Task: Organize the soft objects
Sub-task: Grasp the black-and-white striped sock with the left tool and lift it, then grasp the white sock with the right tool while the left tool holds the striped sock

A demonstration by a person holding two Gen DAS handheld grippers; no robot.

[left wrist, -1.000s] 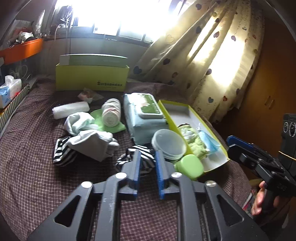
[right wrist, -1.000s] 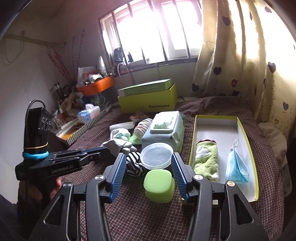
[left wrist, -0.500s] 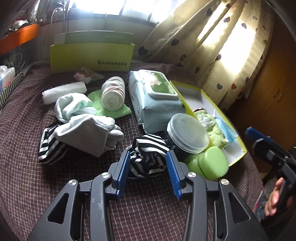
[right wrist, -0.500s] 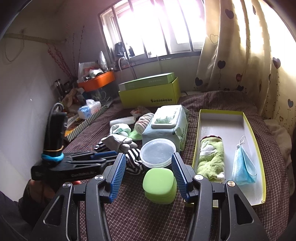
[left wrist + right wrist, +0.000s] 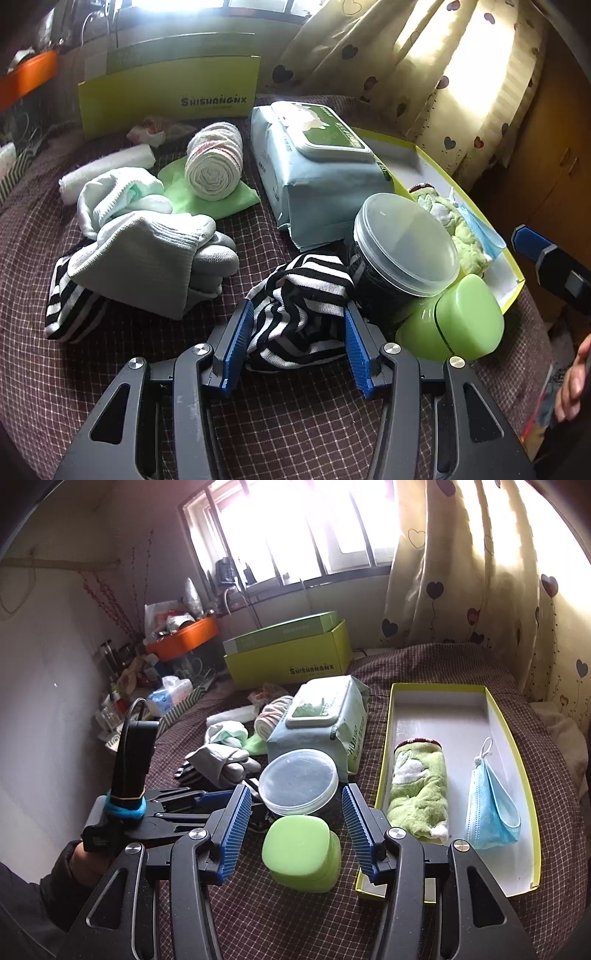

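My left gripper is open, its blue pads on either side of a crumpled black-and-white striped sock on the checked bedspread. A grey-white sock pile, a rolled white towel and a second striped sock lie to the left. My right gripper is open and empty above a green soap case. The yellow-rimmed white tray on the right holds a green towel roll and a blue face mask.
A clear-lidded round tub and the green soap case stand right beside the striped sock. A wet-wipes pack lies behind them. A yellow-green box stands at the back. Curtains hang at the right.
My left gripper has opened wide and moved forward and down until its pads flank the striped sock. The right gripper has stayed open, barely moving.
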